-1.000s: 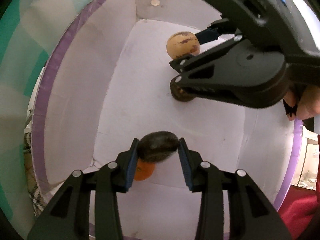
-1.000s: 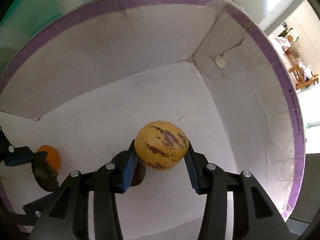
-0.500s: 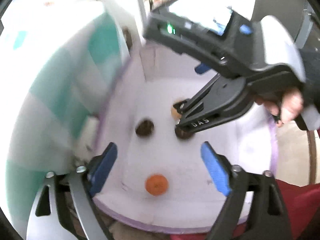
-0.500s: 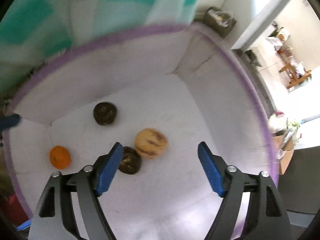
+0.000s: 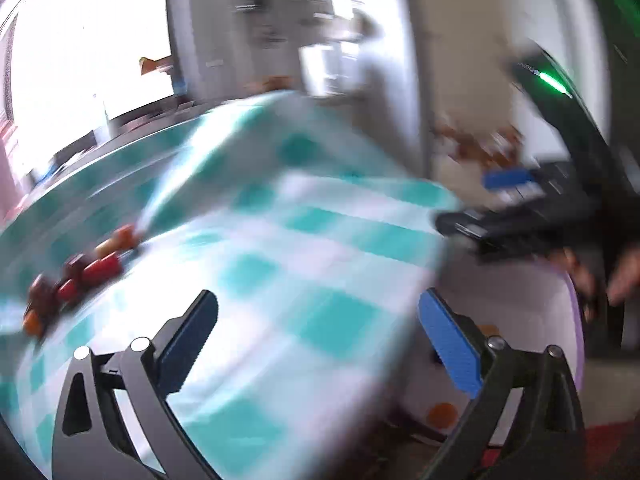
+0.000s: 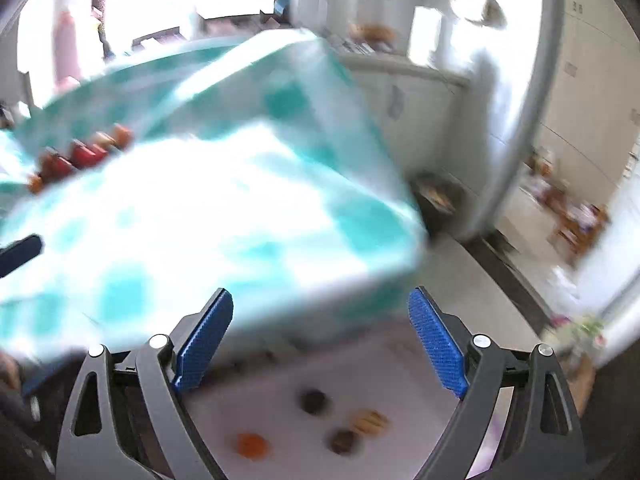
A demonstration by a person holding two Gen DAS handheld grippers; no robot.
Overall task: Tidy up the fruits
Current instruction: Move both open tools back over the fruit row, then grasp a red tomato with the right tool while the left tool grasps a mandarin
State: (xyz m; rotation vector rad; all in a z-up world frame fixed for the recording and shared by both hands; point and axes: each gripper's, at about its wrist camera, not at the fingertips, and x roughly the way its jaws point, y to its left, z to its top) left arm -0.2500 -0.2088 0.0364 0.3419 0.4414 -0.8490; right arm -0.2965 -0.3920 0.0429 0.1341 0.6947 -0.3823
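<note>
Both views are blurred by motion. My left gripper hangs over the teal checked tablecloth, its jaws opening with nothing between them. My right gripper is above the white, purple-rimmed box, its jaws also opening and empty. On the box floor lie an orange, two dark fruits and a yellow striped melon. In the left wrist view the box sits low on the right with the orange showing. A row of red and orange fruits lies on the cloth at far left.
The box stands below the table's right-hand edge. The row of fruits appears at upper left over the tablecloth. A hand holds the right gripper at the right edge. Pale floor, cabinets and a bright window lie beyond.
Both grippers let go of their fruits, the dark fruit and the striped melon, inside the box. Both opened wide and rose out of it, tilting up toward the table.
</note>
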